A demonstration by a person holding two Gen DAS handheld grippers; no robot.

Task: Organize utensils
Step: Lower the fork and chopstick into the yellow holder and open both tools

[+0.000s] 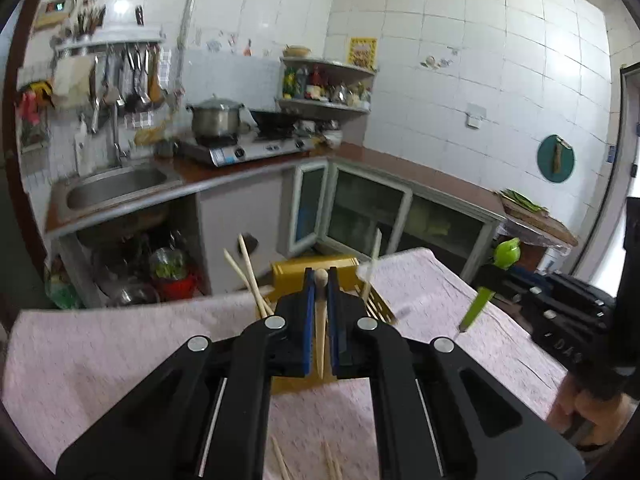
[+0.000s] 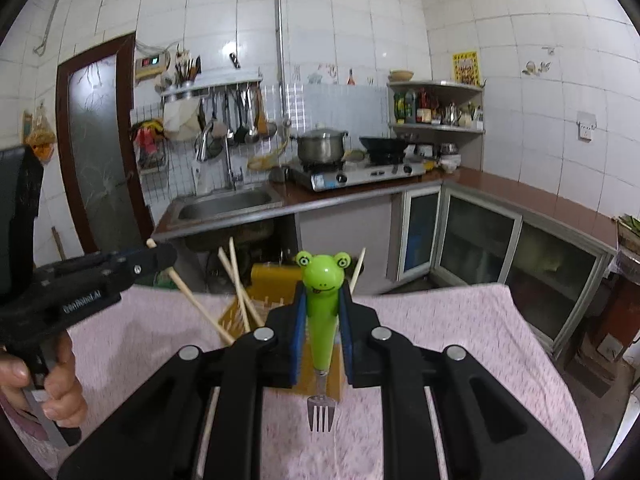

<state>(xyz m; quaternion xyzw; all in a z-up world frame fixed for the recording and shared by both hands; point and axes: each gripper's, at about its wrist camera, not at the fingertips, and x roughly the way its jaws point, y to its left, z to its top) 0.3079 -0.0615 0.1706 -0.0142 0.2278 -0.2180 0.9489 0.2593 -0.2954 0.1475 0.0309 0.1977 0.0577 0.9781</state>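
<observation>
My left gripper [image 1: 321, 280] is shut on a wooden chopstick [image 1: 320, 332], held tip down above the yellow utensil holder [image 1: 304, 270] on the pink cloth. It also shows in the right wrist view [image 2: 160, 258] at the left, with the chopstick [image 2: 200, 304] slanting down toward the holder [image 2: 272, 276]. My right gripper [image 2: 322, 292] is shut on a green frog-handled fork [image 2: 321, 320], tines down above the holder. The fork [image 1: 486, 288] shows at the right in the left wrist view. Several chopsticks [image 1: 248, 272] stand in the holder.
The pink-clothed table [image 1: 120, 352] holds loose chopsticks [image 1: 280, 460] near its front edge. Beyond it are a sink [image 2: 224, 204], a gas stove [image 2: 356, 172] with a pot and a wok, and glass-door cabinets [image 2: 480, 240].
</observation>
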